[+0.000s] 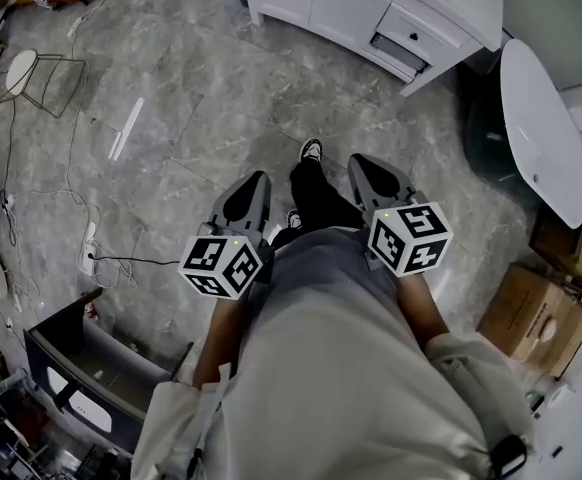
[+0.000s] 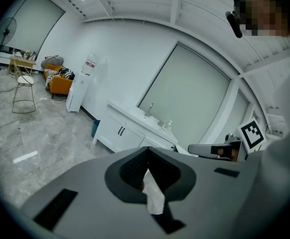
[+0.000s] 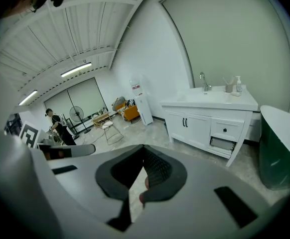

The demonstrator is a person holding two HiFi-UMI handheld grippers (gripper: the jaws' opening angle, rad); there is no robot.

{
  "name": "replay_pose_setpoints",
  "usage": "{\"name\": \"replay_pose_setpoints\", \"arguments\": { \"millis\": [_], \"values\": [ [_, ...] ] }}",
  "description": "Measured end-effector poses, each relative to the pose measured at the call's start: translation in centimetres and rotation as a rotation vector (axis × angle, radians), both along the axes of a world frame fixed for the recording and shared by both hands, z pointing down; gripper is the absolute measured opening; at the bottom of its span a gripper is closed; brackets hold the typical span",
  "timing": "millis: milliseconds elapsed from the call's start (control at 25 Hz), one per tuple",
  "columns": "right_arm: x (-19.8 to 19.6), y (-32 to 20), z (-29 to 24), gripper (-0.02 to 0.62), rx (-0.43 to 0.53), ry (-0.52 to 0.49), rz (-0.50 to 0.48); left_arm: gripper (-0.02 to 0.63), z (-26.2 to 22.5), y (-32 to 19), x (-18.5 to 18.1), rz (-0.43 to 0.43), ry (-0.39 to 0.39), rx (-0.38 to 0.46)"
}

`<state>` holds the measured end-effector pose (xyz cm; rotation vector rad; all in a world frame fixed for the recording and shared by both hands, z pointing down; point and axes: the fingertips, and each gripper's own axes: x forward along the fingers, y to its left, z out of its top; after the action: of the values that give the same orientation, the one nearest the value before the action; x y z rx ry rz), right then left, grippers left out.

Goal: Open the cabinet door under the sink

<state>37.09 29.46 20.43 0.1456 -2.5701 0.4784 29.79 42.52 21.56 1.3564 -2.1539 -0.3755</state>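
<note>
The grey marbled tile floor (image 1: 201,98) carries a white sink cabinet on legs (image 1: 371,13), a wire-framed stool with a round white seat (image 1: 31,76), a white power strip (image 1: 88,248) and brown cardboard boxes (image 1: 531,313).

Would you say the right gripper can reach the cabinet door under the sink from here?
Probably not yet: the right gripper hangs by the person's waist, with a stretch of floor between it and the cabinet door; nothing blocks it.

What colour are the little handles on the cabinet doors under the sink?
The handles are black on white doors; right gripper view shows best.
</note>
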Motion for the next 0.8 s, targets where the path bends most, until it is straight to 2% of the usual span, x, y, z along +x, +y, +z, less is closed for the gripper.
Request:
{"name": "replay_pose_setpoints", "arguments": {
  "millis": [240,800],
  "values": [
    [-3.7,-3.3,0.2,0.011,0.007,-0.018,0.004,0.000,0.1,-2.1,-3.4,0.004,-0.020,-0.013],
    [-16.3,-11.7,1.6,0.011,-0.045,-0.011,0.011,0.000,-0.4,-10.5,-16.3,0.009,-0.022,-0.044]
  ]
}}
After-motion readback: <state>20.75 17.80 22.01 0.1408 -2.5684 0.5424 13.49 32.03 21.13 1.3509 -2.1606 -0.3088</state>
